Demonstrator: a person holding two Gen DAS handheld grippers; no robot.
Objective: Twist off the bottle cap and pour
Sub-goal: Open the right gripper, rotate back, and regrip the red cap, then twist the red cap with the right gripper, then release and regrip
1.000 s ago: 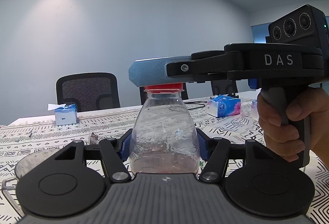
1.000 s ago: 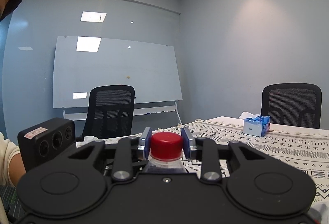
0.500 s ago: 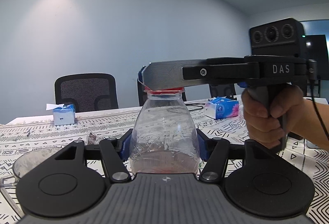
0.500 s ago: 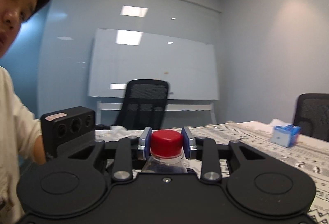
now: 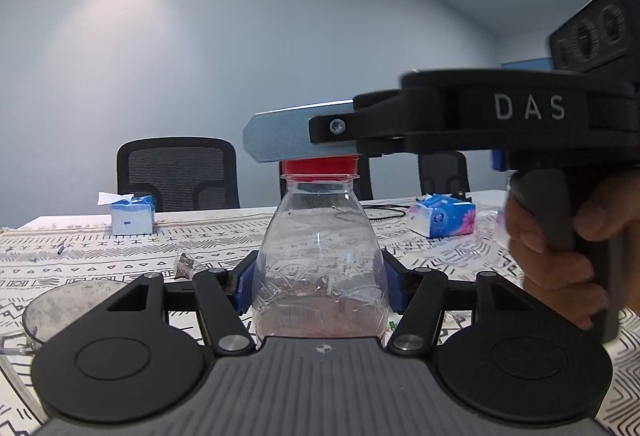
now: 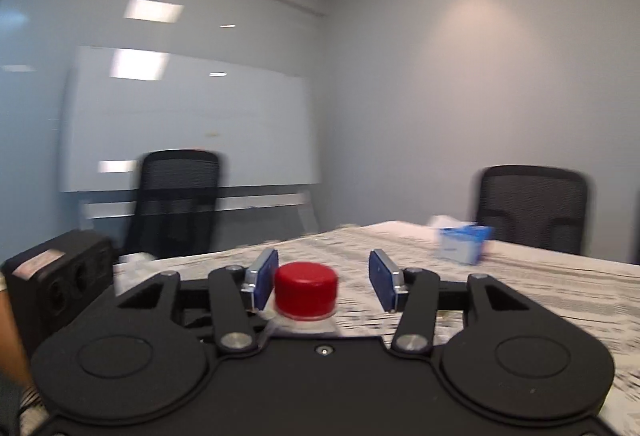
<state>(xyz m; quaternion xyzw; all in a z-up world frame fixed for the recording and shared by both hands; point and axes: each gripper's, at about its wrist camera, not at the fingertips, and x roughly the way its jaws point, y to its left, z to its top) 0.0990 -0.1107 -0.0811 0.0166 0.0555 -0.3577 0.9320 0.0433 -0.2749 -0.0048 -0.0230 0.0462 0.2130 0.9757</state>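
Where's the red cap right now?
Still on the bottle, which the left gripper clamps; the red cap sits between the right gripper's opening jaws.

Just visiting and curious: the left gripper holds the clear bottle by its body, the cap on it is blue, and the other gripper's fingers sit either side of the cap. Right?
Nearly. The cap is red, not blue, as the right wrist view shows. The left gripper does hold the bottle by its body, and the right gripper, its jaws opening, has its fingers either side of the cap.

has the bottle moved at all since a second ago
No. In the left wrist view the bottle stands as before against the chair behind, gripped by the left tool.
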